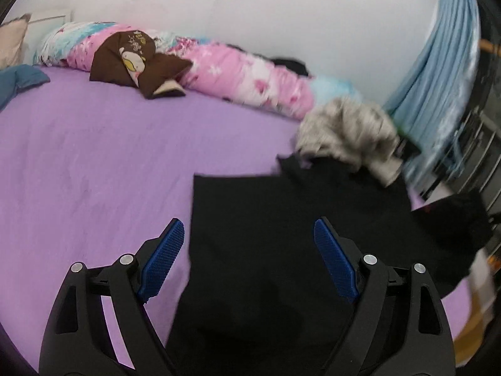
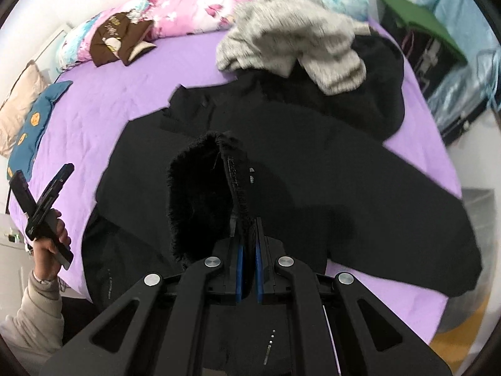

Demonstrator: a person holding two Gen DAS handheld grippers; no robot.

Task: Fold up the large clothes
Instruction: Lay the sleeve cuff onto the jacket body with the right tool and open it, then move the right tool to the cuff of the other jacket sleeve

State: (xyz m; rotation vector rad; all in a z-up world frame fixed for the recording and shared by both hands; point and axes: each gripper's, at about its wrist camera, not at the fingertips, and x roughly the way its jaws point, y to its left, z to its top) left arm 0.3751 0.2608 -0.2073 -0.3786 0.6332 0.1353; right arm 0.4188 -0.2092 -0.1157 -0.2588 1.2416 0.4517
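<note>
The black coat [image 2: 281, 163] lay spread across the purple bed [image 2: 131, 72], and the right hand-held gripper [image 2: 247, 244] was clamped tight on its fur-trimmed hood [image 2: 200, 194], lifting it. The left hand-held gripper [image 1: 247, 250] hung wide open and empty above the coat's edge. Judging by this, the hood was being folded in; next, the left needed a hold on the fabric.

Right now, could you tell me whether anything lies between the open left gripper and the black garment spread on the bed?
Nothing visible does. The left gripper hangs open directly over the black garment, with only air beneath its blue pads. The grey fleece lies on the garment's far end, well beyond the fingers. The right gripper is already shut on the garment's furry edge.
</note>
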